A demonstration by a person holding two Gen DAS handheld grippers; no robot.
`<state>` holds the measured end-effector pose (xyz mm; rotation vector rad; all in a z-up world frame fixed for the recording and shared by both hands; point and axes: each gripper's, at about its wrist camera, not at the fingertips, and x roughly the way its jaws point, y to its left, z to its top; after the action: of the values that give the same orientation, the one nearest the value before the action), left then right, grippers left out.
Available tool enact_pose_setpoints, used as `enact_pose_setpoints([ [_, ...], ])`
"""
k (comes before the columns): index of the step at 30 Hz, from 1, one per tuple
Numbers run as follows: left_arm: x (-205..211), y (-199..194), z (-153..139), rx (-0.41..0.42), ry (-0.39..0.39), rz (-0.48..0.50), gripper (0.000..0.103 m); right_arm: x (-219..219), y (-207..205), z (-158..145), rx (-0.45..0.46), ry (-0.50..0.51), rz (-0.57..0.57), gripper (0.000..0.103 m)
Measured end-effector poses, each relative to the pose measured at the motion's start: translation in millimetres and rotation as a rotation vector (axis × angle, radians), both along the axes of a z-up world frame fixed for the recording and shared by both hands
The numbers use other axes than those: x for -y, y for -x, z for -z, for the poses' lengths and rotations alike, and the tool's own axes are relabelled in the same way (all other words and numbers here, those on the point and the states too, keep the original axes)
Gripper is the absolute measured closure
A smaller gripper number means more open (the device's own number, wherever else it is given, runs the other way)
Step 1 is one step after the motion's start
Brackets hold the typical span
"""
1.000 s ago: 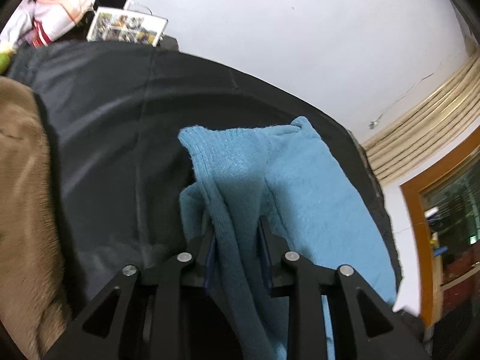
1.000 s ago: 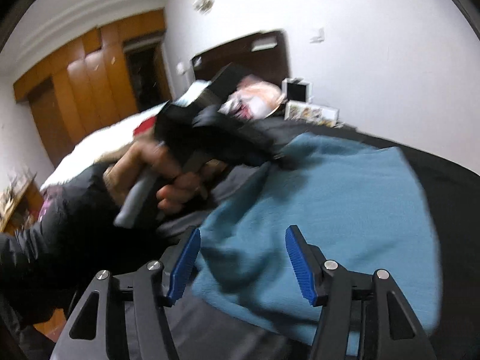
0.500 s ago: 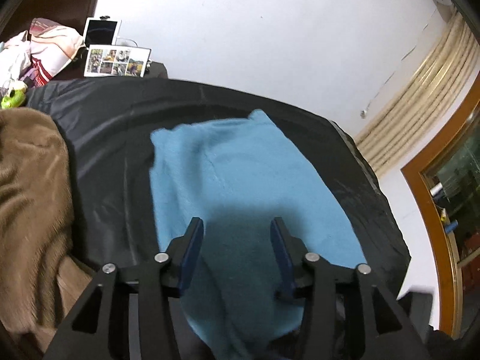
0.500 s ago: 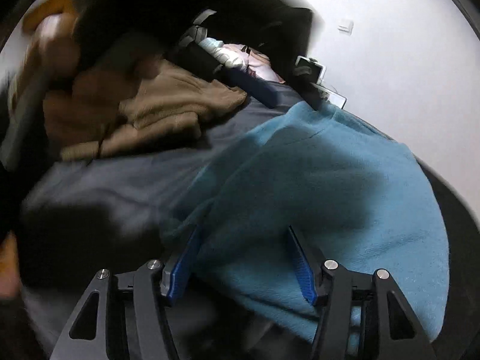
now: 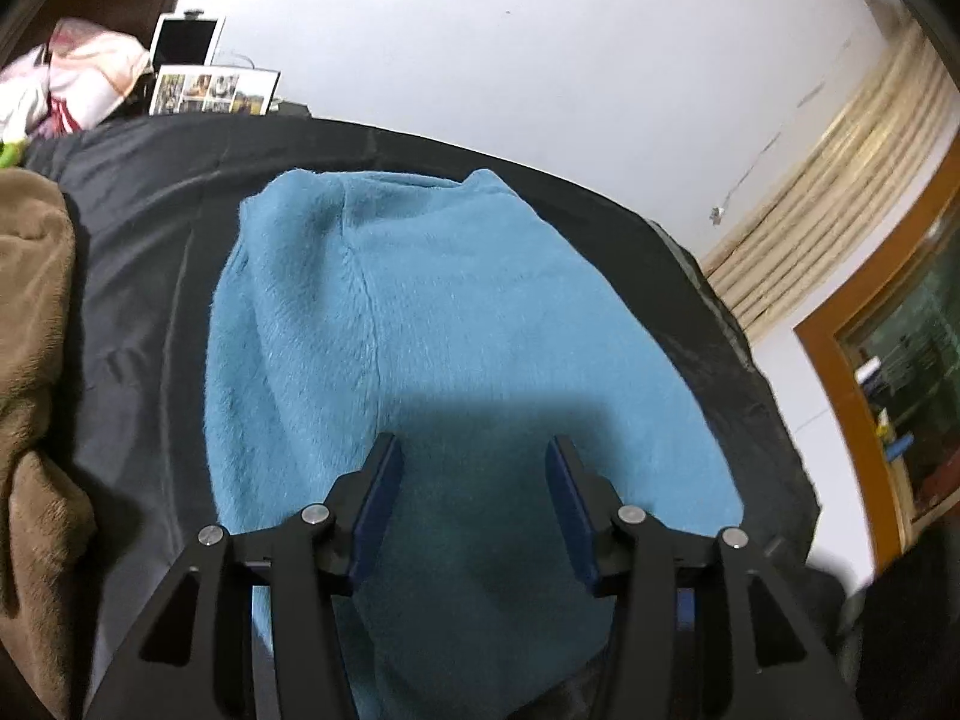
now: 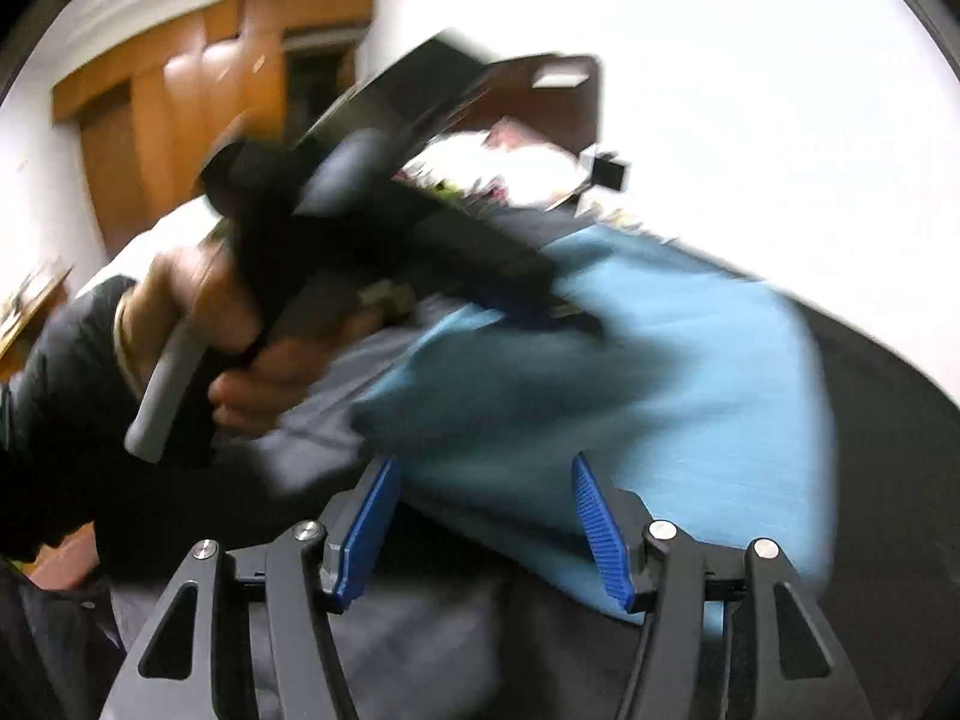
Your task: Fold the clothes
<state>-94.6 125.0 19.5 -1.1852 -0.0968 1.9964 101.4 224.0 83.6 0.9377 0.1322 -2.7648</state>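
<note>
A fuzzy blue garment (image 5: 456, 336) lies folded flat on the black bed cover (image 5: 138, 276). My left gripper (image 5: 474, 456) is open and empty, hovering over the garment's near part. In the right wrist view the same blue garment (image 6: 678, 384) shows, blurred. My right gripper (image 6: 483, 474) is open and empty at the garment's near edge. The left gripper's body and the hand holding it (image 6: 252, 324) appear above the garment's left side, blurred by motion.
A brown blanket (image 5: 30, 360) lies bunched at the left. A photo frame (image 5: 210, 90) and pink-white bedding (image 5: 72, 72) sit at the far left by the white wall. A wooden window frame (image 5: 852, 372) stands at the right. Wooden wardrobe doors (image 6: 180, 120) stand behind.
My left gripper let go of the blue garment and opened. The garment now lies spread flat. The right view swung about, and the left gripper has moved back over the garment.
</note>
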Motion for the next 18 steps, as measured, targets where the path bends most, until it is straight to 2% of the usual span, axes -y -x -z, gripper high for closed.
enact_pose_setpoints([
  [2, 3, -7, -1, -0.019, 0.011, 0.004, 0.049, -32, -16, -6, -0.021, 0.002, 0.091, 0.042],
  [6, 7, -18, 1, -0.040, 0.019, 0.014, 0.049, -71, -26, 3, 0.047, -0.032, 0.214, 0.042],
  [12, 7, -29, 7, -0.075, 0.044, 0.022, 0.049, -67, -7, 26, 0.108, -0.087, 0.242, 0.042],
  [15, 7, -32, 10, -0.082, 0.048, 0.023, 0.049, -91, 12, 37, 0.130, -0.037, 0.371, 0.042],
  [18, 5, -39, 12, -0.101, 0.057, 0.050, 0.050, -131, 13, 47, 0.171, 0.121, 0.481, 0.042],
])
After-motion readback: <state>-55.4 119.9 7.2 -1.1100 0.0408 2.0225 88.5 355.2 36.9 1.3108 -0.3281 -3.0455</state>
